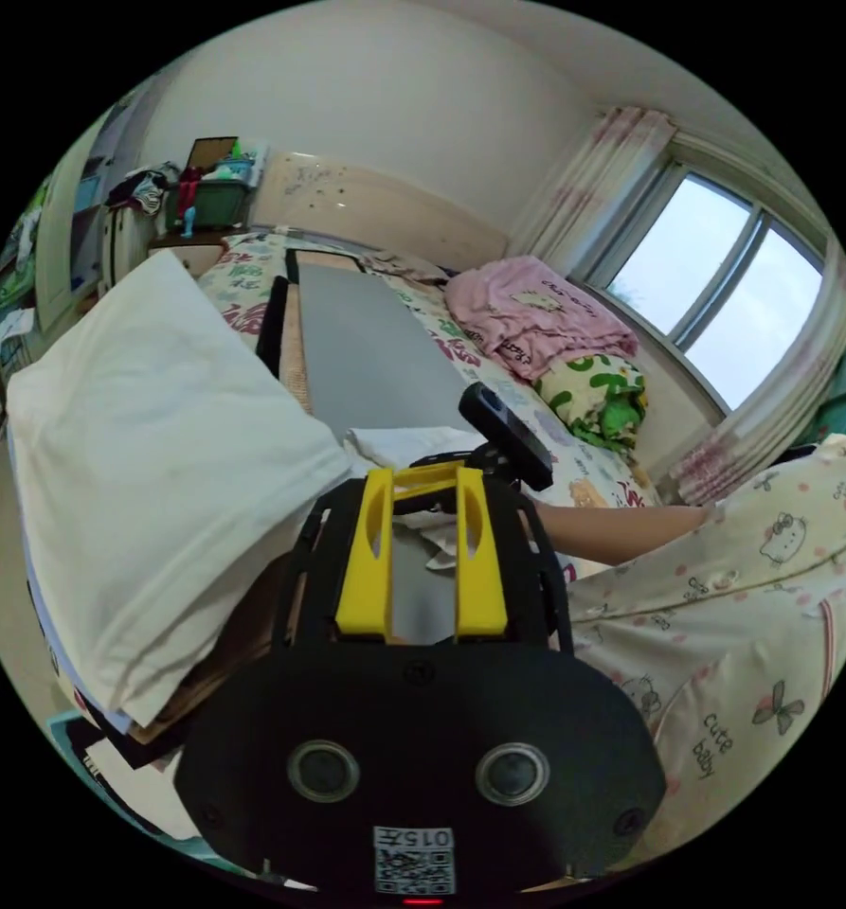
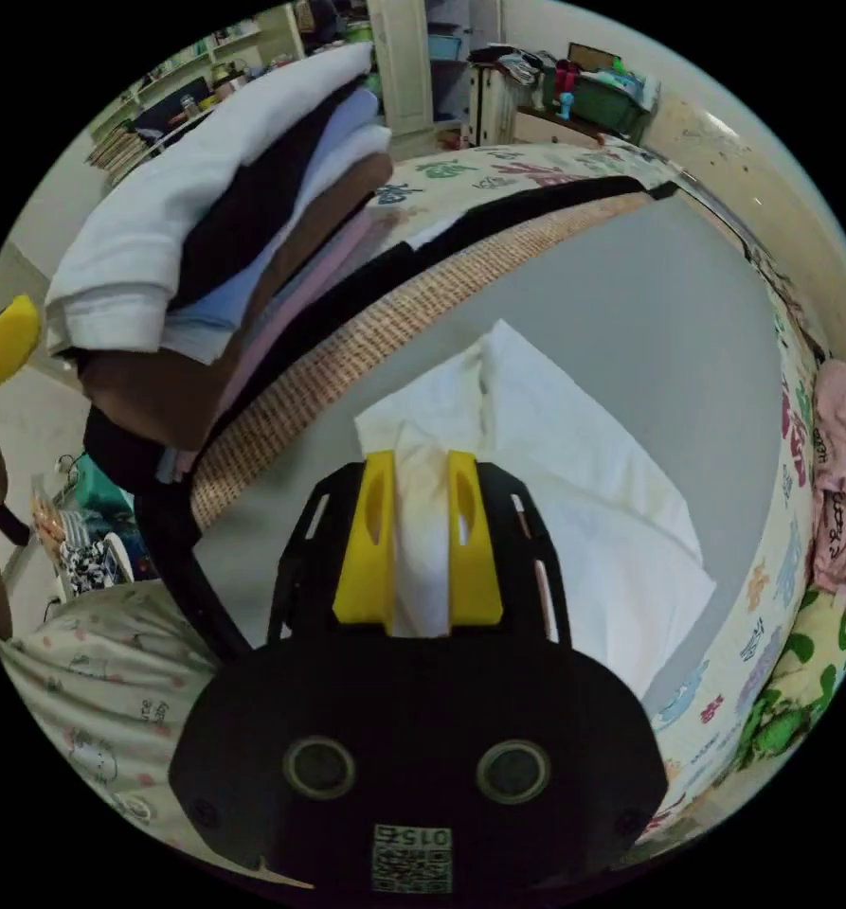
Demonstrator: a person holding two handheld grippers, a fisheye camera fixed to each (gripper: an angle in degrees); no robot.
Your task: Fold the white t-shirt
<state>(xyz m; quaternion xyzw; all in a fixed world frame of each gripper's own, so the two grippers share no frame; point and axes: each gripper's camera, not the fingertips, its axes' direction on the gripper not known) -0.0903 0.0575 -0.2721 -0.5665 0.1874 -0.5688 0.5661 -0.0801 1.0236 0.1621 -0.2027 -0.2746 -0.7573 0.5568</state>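
Cloth sits between the yellow jaws of my right tongs (image 2: 419, 473): they pinch a bunched edge of the white t-shirt (image 2: 574, 502), and both jaws press on it. The rest of the shirt lies partly folded on the grey board (image 2: 650, 312), spreading away from the tongs toward the board's edge by the patterned bed sheet (image 2: 773, 587). A woven mat (image 2: 347, 369) and a black strip border the board on the side nearest the stack.

My left tongs (image 1: 423, 483) stand spread, jaws apart with the grey board (image 1: 366, 350) showing between them; nothing is held. Just past their tips in the left gripper view I see a white crumple of the t-shirt (image 1: 408, 443) and the black body of my right tongs (image 1: 506, 436) above it, with my forearm (image 1: 621, 530) reaching in from my printed sleeve (image 1: 764, 606).

Beside the board a stack of folded clothes (image 2: 224, 218) rises, white on top, then dark, pale blue, brown and pink layers. In the left gripper view its white top piece (image 1: 157, 445) looms large next to my tongs.

Farther off on the bed lie a pink blanket (image 1: 531, 317) and a green-patterned bundle (image 1: 598, 393). Beyond them are curtains (image 1: 598, 189) and a window (image 1: 726, 303), and at the far wall a green crate (image 1: 209, 199) on a cabinet
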